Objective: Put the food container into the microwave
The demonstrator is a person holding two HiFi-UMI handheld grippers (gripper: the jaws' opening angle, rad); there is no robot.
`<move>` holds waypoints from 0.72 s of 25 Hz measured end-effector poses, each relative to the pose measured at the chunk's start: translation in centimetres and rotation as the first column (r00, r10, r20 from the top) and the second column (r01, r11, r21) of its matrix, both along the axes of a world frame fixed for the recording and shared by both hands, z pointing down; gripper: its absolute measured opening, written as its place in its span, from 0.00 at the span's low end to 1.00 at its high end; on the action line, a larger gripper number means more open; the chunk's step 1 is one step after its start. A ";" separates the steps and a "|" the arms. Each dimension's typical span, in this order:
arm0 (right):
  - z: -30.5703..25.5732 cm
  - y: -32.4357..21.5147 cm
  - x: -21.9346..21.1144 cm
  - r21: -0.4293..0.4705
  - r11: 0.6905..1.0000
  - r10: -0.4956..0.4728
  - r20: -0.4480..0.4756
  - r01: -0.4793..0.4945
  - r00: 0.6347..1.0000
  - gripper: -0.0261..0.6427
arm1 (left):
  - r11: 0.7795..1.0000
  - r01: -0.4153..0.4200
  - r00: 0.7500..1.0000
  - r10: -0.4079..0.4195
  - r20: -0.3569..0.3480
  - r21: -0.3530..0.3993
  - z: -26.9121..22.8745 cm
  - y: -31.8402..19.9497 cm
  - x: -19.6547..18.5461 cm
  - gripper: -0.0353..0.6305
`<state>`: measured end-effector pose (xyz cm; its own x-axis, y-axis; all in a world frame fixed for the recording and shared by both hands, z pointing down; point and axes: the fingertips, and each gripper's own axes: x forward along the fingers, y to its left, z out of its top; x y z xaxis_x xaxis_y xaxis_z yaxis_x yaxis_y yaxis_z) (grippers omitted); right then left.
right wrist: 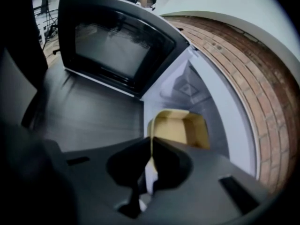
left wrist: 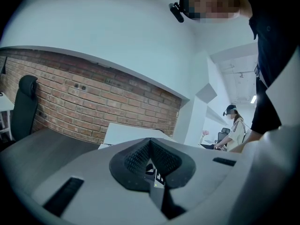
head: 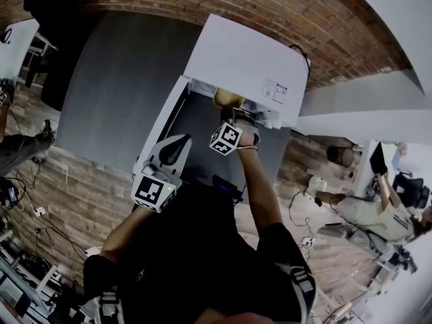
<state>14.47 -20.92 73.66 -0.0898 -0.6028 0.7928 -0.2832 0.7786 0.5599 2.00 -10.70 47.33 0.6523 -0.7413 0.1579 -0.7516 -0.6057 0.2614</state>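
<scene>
Your right hand-held gripper [right wrist: 151, 146] pinches the food container [right wrist: 180, 128] by its rim, microwave [right wrist: 197, 86] cavity ahead at 12 o'clock. Left hand-held gripper [left wrist: 150, 149]: jaws together, empty, farther back.

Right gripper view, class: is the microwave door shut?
No; the microwave door stands swung open, with the food container at the cavity opening.

The right tongs [right wrist: 151, 146] pinch the near rim of the yellow food container [right wrist: 183, 128] inside the white microwave [right wrist: 190, 86], its door [right wrist: 117, 41] open at left.
</scene>
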 end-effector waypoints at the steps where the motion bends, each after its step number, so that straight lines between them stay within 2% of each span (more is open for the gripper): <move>1: 0.3 -0.6 0.1 0.008 1.000 0.002 -0.007 -0.002 1.000 0.09 | 1.000 0.003 1.000 -0.003 0.001 0.001 0.0 0.0 0.0 0.11; 8: 2.0 -3.7 1.3 0.031 0.999 0.045 -0.059 -0.043 0.997 0.09 | 1.000 0.000 1.000 0.000 0.013 -0.013 0.5 -0.4 0.2 0.11; 18: 3.6 -5.4 2.0 0.024 0.999 0.041 -0.081 -0.039 0.996 0.09 | 0.998 0.017 1.000 -0.017 0.011 -0.053 1.4 -0.9 0.5 0.11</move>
<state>16.47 -26.29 77.22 -0.0011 -0.6224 0.7827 -0.2670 0.7545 0.5996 2.46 -11.62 48.70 0.6380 -0.7426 0.2038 -0.7644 -0.5785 0.2847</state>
